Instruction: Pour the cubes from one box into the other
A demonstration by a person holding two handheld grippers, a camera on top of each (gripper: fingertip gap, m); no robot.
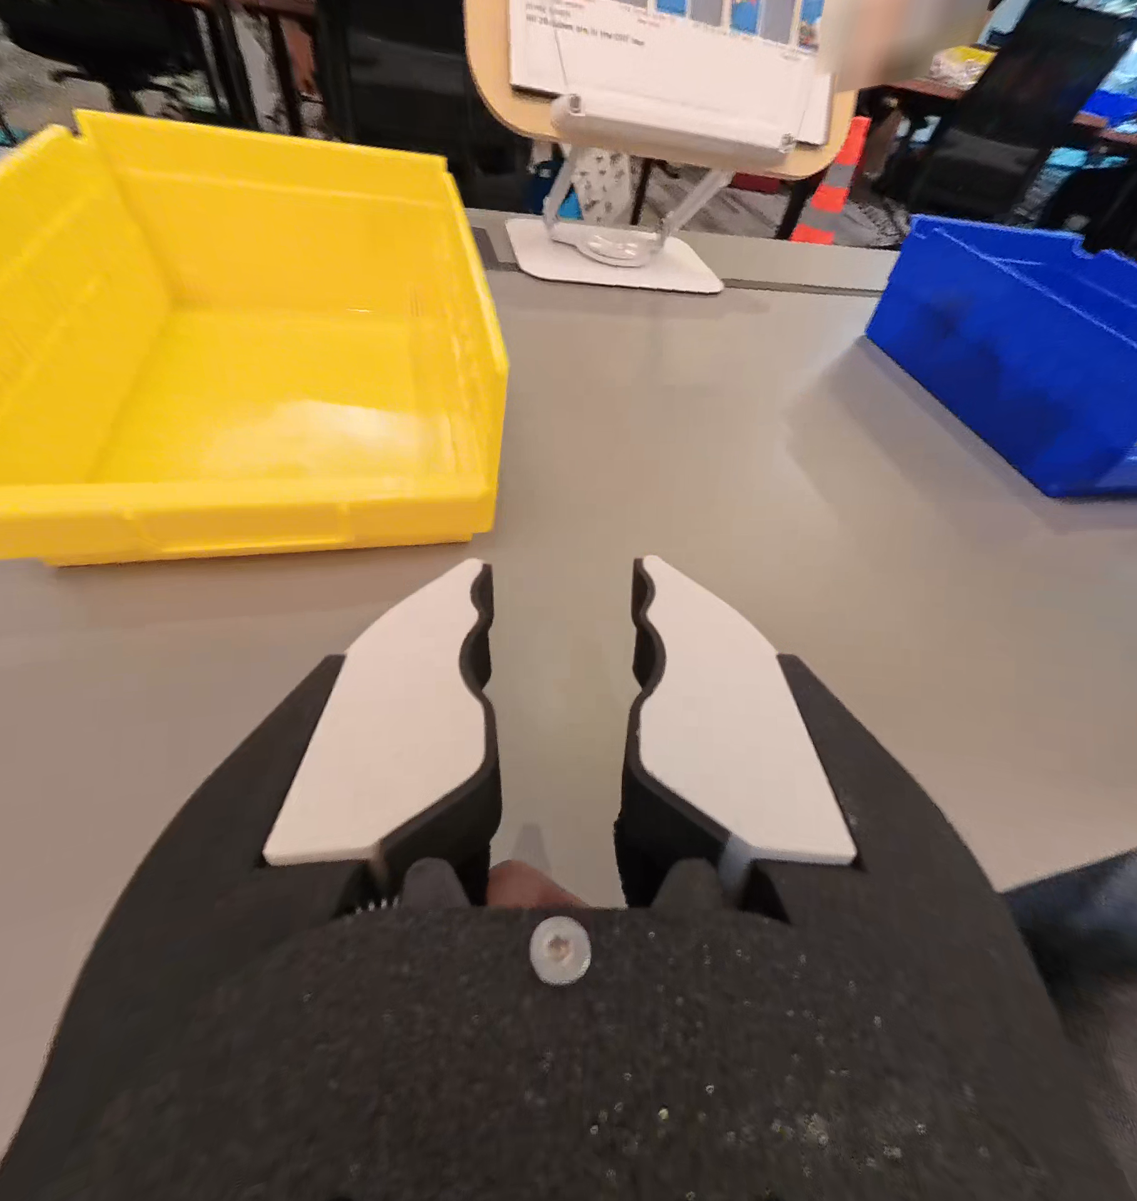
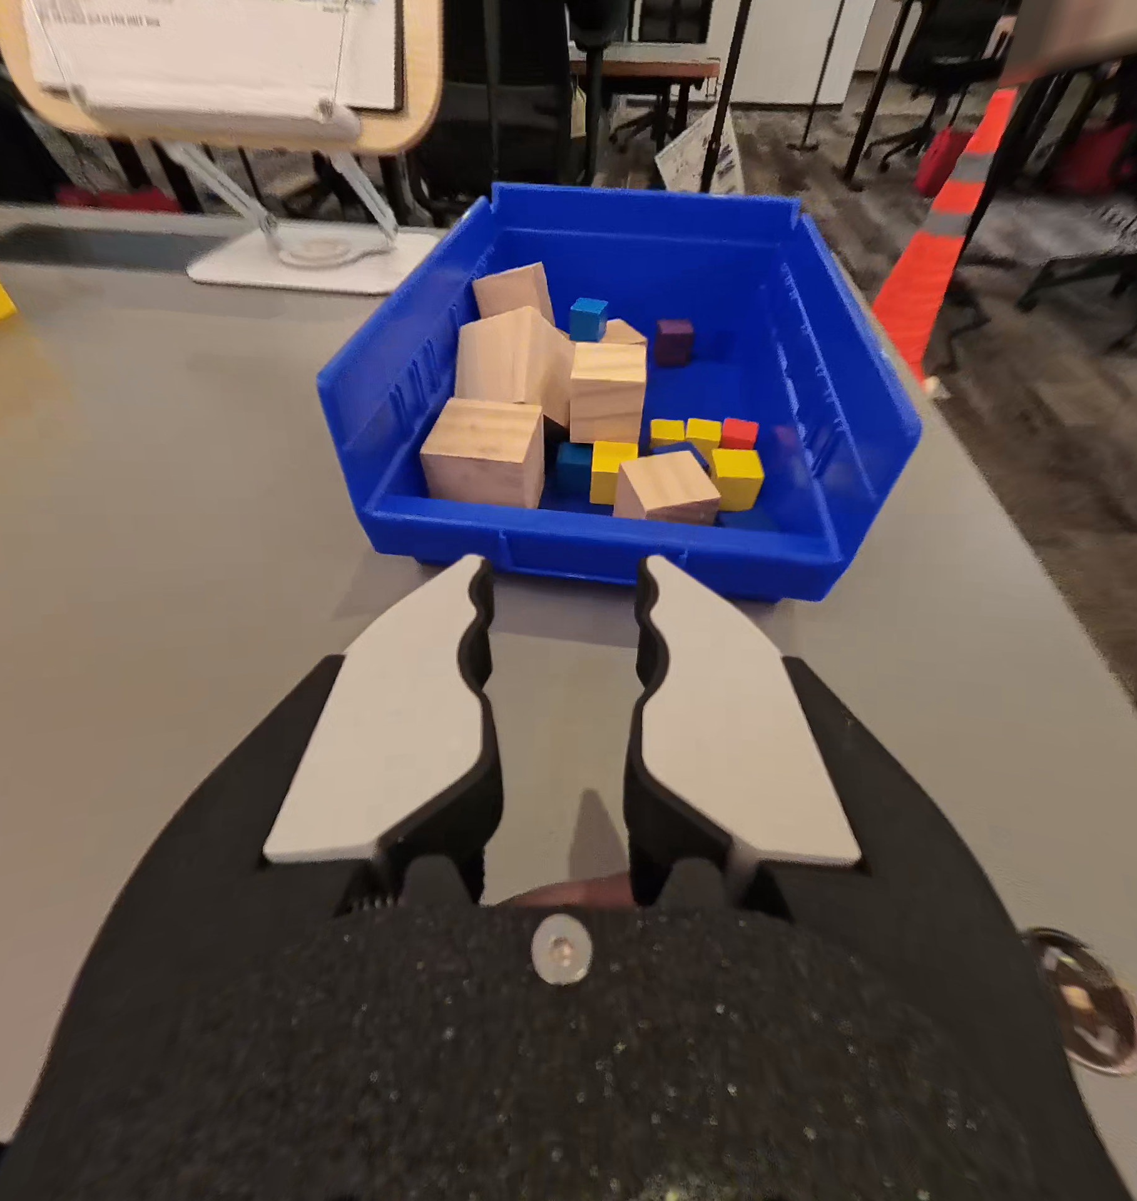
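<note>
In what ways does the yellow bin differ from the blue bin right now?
The yellow bin is empty; the blue bin holds wooden and coloured cubes. The yellow bin sits ahead-left of the left gripper, while the blue bin sits directly before the right gripper. Both are the same open-topped shape and rest upright on the grey table.

Left gripper [image 1: 560, 572] agape, right gripper [image 2: 560, 572] likewise (both empty-jawed).

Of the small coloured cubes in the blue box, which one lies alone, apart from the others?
The purple cube. It sits alone on the bare floor of the blue box, while the yellow, red and blue ones cluster against the wooden blocks.
</note>
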